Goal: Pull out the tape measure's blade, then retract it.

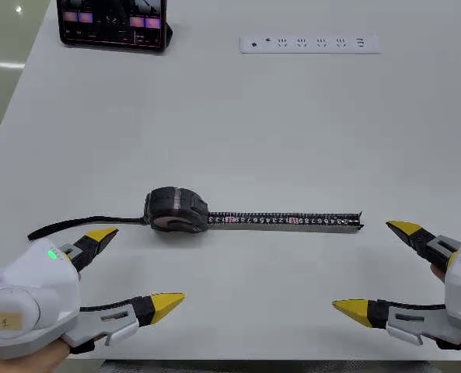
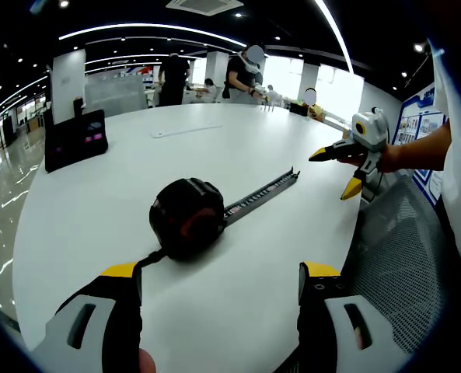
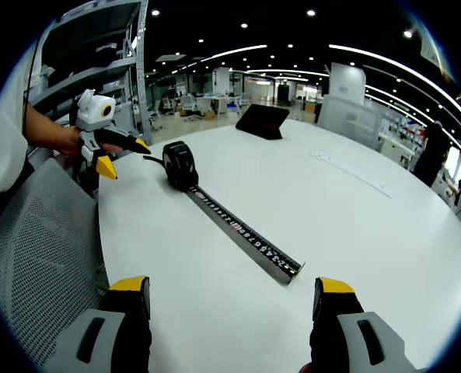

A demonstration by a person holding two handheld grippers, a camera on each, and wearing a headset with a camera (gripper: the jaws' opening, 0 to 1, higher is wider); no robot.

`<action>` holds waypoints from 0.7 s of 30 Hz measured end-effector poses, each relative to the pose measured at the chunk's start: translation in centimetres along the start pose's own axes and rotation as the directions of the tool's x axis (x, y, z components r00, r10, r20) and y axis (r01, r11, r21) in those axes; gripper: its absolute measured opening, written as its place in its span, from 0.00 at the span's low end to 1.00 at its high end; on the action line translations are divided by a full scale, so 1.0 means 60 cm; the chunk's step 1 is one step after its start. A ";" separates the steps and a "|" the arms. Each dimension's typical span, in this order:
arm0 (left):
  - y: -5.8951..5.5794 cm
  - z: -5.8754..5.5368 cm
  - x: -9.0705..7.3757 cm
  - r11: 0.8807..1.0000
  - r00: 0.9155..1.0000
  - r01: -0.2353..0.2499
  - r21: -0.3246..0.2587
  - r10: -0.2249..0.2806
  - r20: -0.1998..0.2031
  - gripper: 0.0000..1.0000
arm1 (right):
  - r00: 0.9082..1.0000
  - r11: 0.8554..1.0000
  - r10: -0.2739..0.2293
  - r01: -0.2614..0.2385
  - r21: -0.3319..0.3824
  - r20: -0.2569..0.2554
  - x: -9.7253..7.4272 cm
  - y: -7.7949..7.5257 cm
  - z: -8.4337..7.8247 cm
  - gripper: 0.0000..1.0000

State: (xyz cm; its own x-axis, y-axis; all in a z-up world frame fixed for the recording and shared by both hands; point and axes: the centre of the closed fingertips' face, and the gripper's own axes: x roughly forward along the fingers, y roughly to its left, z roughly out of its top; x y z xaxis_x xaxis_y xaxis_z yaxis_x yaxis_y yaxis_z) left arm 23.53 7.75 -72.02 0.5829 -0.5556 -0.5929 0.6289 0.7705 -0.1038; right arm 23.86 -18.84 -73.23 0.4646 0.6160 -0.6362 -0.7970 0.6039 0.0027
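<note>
Near the middle of the white table (image 1: 253, 116), the tape measure (image 1: 176, 210) rests on its side. Its blade (image 1: 284, 221) is drawn out to the right and lies flat, ending at the hook (image 1: 360, 221). A dark wrist strap (image 1: 67, 226) trails from the case to the left. My left gripper (image 1: 146, 264) hovers on the near-left side of the case, jaws spread wide and holding nothing. My right gripper (image 1: 362, 266) hovers on the near side of the hook, jaws likewise spread and empty. Neither touches the tape. At the far edge, a tablet (image 1: 113, 22) and a power strip (image 1: 309, 43) lie well apart from the work.

I judge the pull-out as done and the retraction as the part left, and the hazards follow from that.

- The blade holds its length with nothing gripping it, so a lock or friction probably restrains it; I cannot tell which. If the restraint is freed while the case is loose, the spring may drag the light case to the right across the smooth top, or whip the hook back hard into the case mouth.
- My left jaws are broad against any small release on the case, so a poorly placed tip may shove the case aside instead of pressing it.
- The strap lies close to my far left jaw and could snag it.
- If my right jaws pinch the thin blade at an angle, it may twist or kink and then reel in unevenly.
</note>
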 end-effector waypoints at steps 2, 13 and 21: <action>-0.001 0.001 0.003 1.000 1.000 -0.002 -0.004 0.002 -0.002 0.81 | 1.000 1.000 -0.001 0.001 -0.002 0.001 0.001 -0.002 0.001 0.85; 0.014 0.016 0.023 0.996 0.998 -0.057 -0.076 0.057 -0.003 0.81 | 1.000 1.000 -0.004 0.004 -0.003 0.000 -0.001 -0.011 0.003 0.85; 0.014 0.024 0.042 0.993 0.998 -0.064 -0.098 0.064 -0.002 0.81 | 1.000 1.000 -0.006 0.006 -0.003 0.002 -0.001 -0.016 0.005 0.85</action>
State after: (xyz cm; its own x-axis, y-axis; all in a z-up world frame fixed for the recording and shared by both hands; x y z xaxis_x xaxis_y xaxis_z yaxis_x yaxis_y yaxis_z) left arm 26.26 6.54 -72.44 0.6210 -0.5042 -0.6001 0.5368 0.8315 -0.1432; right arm 24.71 -19.30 -72.95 0.4700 0.6132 -0.6348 -0.7955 0.6060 -0.0036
